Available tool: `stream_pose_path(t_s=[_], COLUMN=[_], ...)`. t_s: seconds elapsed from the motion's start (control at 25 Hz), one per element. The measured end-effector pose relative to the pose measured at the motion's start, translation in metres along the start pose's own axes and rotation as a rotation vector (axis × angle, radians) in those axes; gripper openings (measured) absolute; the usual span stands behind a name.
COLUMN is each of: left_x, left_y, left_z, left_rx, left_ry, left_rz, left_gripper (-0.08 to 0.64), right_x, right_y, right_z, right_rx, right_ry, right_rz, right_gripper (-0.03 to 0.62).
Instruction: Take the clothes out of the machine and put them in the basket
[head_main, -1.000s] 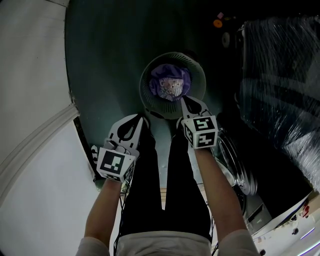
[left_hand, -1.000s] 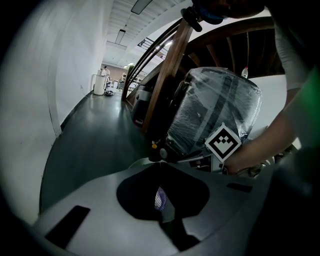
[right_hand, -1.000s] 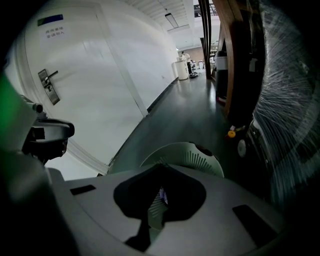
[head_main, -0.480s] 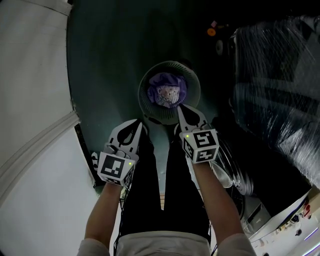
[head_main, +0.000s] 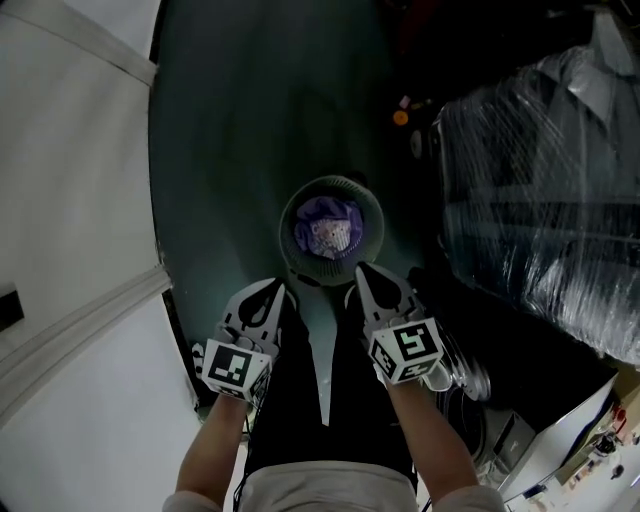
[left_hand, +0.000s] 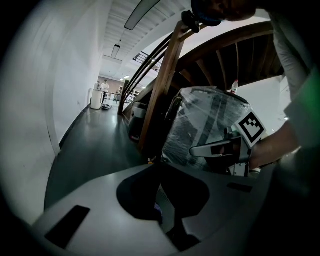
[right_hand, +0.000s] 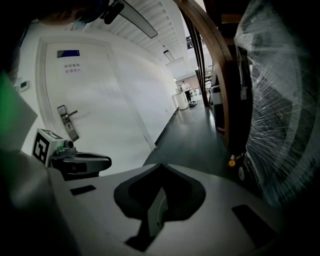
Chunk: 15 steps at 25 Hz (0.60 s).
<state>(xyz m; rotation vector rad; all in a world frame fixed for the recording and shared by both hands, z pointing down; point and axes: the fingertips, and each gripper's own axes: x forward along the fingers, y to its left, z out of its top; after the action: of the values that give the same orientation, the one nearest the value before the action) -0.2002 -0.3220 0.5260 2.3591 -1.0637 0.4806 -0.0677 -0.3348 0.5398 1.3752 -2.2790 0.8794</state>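
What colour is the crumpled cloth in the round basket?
Crumpled cloth: purple with a pale patch. Head view.

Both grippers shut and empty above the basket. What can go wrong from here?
1. The basket stands close in front of the person's legs; a step could tip it and the purple garment out.
2. The open machine door juts out beside the right gripper; reaching into the machine might clip it.

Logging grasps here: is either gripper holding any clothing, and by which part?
Nothing is held: left gripper and right gripper are both shut and empty.
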Motion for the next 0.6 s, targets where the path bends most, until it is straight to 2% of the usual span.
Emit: stream_pose_path(t_s=[0.28, 0.6], left_x=[-0.045, -0.118], left_y=[-0.022, -0.059], left_z=[0.069, 0.143], left_rx=[0.029, 0.020], left_ry=[-0.082, -0.172], left_rz=[-0.020, -0.033], left_gripper=[0.021, 0.021], right_x=[-0.059, -0.123], right_y=[0.035, 0.086], right_z=[0.066, 0.132], right_rx=[0.000, -0.022], right_ry=[-0.122, -0.242], right_rz=[0.003, 0.005], right_gripper=[0.006, 0.006])
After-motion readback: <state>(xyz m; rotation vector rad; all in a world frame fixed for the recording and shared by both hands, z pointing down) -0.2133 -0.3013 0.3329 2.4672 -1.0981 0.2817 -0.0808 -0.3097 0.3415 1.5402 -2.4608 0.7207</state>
